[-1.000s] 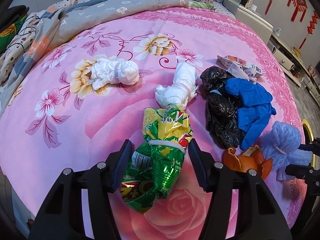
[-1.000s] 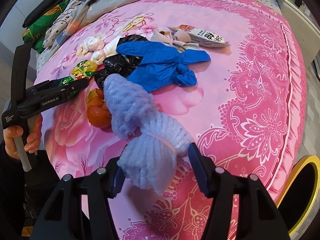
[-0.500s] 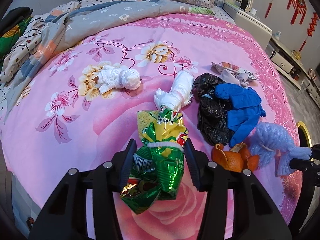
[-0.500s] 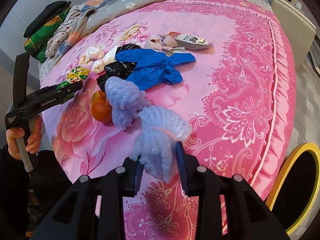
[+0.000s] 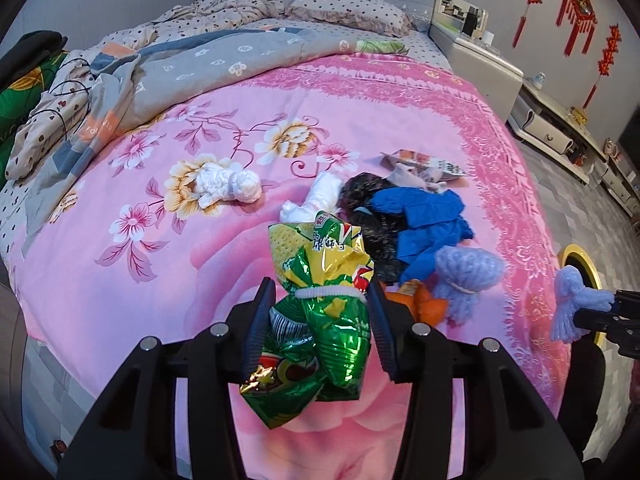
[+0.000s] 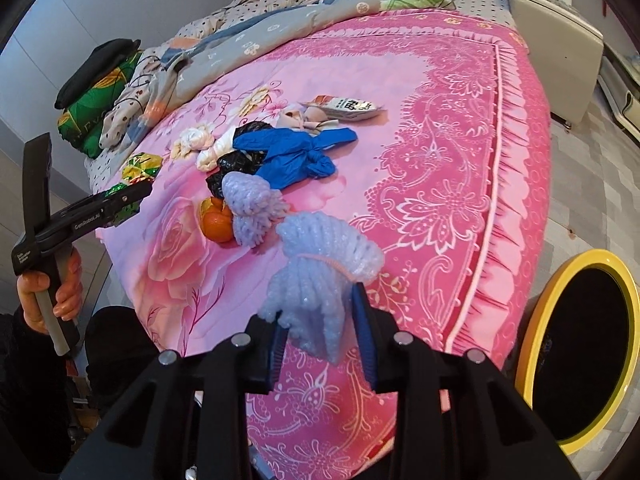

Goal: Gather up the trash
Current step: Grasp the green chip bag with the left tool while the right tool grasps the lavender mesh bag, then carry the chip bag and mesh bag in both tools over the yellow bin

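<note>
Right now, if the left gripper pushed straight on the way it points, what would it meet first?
Left gripper is shut on the green snack bag. Straight ahead, it would probably meet the pink bedspread near the white wad; depth is unclear.

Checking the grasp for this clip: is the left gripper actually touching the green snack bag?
Touching. In the left wrist view the left gripper has both pads pressed against the green snack bag, which is pinched at its tied waist.

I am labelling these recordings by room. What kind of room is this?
Most likely a bedroom in a home: a bed with a pink flowered cover, a pillow at its head, and a crumpled quilt beside it.
</note>
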Demonstrator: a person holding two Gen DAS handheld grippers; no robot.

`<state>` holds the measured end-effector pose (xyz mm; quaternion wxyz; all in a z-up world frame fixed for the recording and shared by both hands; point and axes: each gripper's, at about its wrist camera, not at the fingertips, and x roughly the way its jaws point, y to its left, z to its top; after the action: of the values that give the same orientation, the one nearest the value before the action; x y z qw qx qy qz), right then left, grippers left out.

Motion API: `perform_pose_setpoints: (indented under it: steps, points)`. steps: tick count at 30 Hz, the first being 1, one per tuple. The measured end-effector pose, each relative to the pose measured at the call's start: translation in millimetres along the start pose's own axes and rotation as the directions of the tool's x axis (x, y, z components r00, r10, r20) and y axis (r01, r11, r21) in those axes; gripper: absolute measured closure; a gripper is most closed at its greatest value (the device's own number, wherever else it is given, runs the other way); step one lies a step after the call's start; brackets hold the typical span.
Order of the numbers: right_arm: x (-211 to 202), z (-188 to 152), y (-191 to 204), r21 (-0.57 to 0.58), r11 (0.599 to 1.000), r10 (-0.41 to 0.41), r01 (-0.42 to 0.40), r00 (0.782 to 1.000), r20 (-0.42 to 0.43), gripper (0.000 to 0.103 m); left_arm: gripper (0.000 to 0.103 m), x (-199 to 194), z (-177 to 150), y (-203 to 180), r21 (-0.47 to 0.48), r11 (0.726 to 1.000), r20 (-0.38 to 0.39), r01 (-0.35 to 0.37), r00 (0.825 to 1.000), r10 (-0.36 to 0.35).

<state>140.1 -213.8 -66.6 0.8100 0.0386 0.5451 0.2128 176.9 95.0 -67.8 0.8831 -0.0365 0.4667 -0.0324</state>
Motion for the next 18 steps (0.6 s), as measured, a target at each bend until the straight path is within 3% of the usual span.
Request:
perform_pose_setpoints:
  steps: [8,18]
  points:
    - [-38.1,-13.0,-20.5,0.045,0.999,-0.002,-0.001,0.998,0.070,0.074,0.059,-28.9,3.1,-52.8,0.069,0.996,0.035,0.052,0.998,-0.054]
    - [-81.7,-26.5,-56.6,0.113,0.993,-0.037,0.021,0.989,0.145,0.074,0.059,-37.5,6.1,-129.7,0.149,0.978,0.033,0.147,0.988,-0.154]
